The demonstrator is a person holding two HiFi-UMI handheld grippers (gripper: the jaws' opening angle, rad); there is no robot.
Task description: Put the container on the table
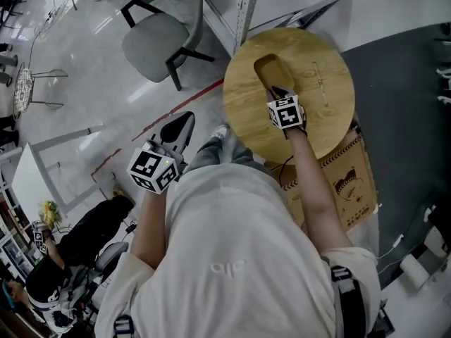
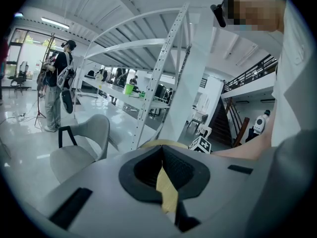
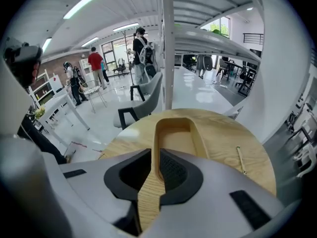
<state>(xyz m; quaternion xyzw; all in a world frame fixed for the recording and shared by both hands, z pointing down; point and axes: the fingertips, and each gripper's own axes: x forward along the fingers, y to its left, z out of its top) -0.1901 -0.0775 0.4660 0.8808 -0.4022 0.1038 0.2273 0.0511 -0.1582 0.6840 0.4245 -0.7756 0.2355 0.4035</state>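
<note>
A shallow wooden container [image 1: 271,72] [image 3: 176,138] lies flat on the round wooden table [image 1: 331,118] [image 3: 223,143], towards its left half. My right gripper [image 1: 277,90] [image 3: 154,170] hangs over the container's near end, pointing steeply down. Its jaws stand partly apart; the container's left wall shows in the gap, and the pads do not press on it. My left gripper [image 1: 180,125] [image 2: 162,175] is held off the table over the floor, left of my body, with its jaws together and nothing in them.
A thin stick [image 1: 320,83] [image 3: 241,158] lies on the table right of the container. A cardboard box [image 1: 352,182] sits under the table's near edge. A grey chair [image 1: 162,37] [image 2: 81,148] and a white shelf frame [image 1: 243,5] stand beyond the table.
</note>
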